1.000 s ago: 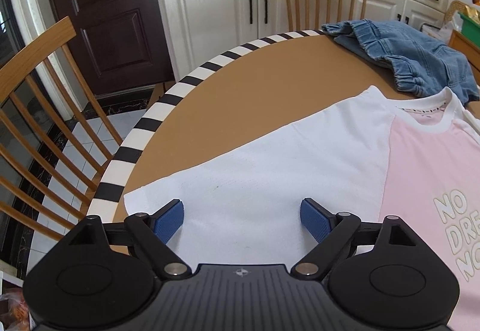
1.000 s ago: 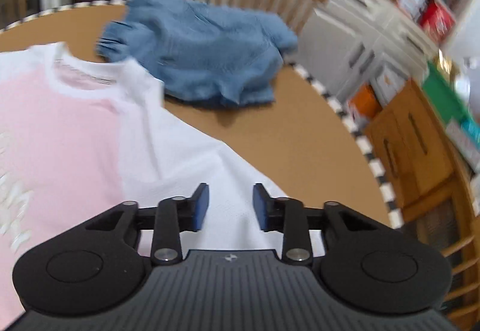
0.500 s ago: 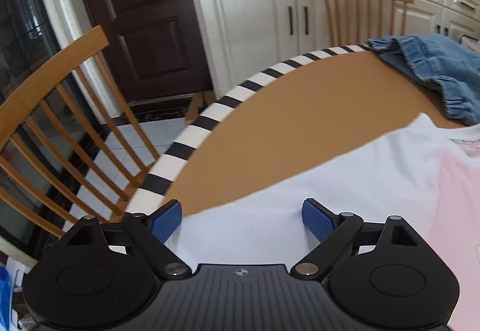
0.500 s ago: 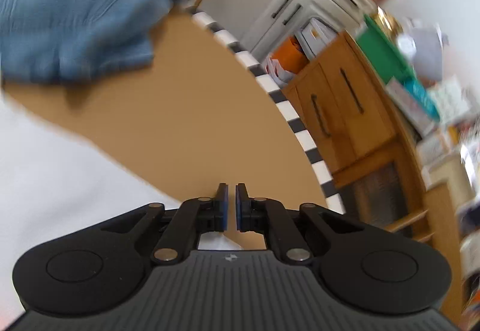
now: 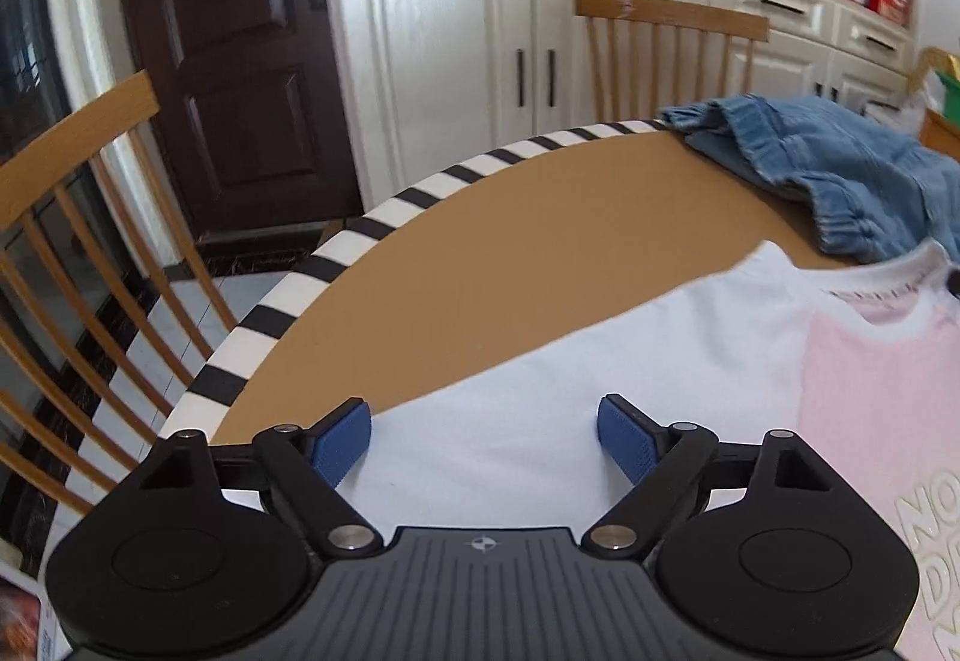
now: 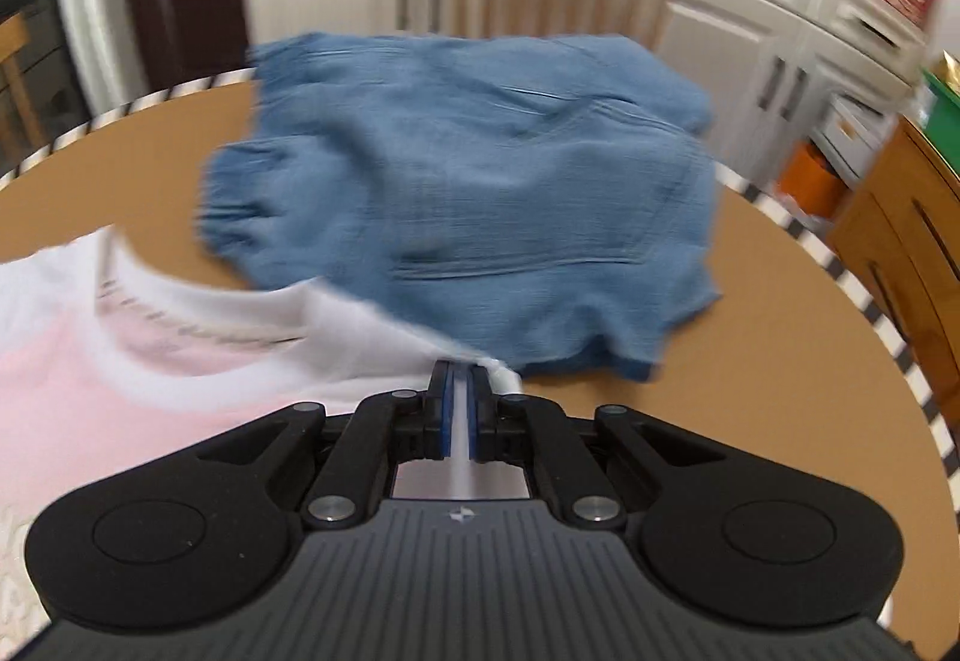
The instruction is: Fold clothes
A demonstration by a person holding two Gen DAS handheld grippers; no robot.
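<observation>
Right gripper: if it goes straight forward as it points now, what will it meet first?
Probably the blue garment. The right gripper, shut on the T-shirt sleeve, points straight at it; how far it lies is unclear because the picture is blurred.

The pink front of the T-shirt (image 5: 870, 421) bears pale letters, cut off, reading "NO" above "DR"

Two garments lie on one round table (image 5: 540, 265): one white-and-pink T-shirt (image 5: 690, 361) and one blue denim piece (image 5: 840, 169). Two wooden chairs (image 5: 666, 43) stand beside it.
</observation>
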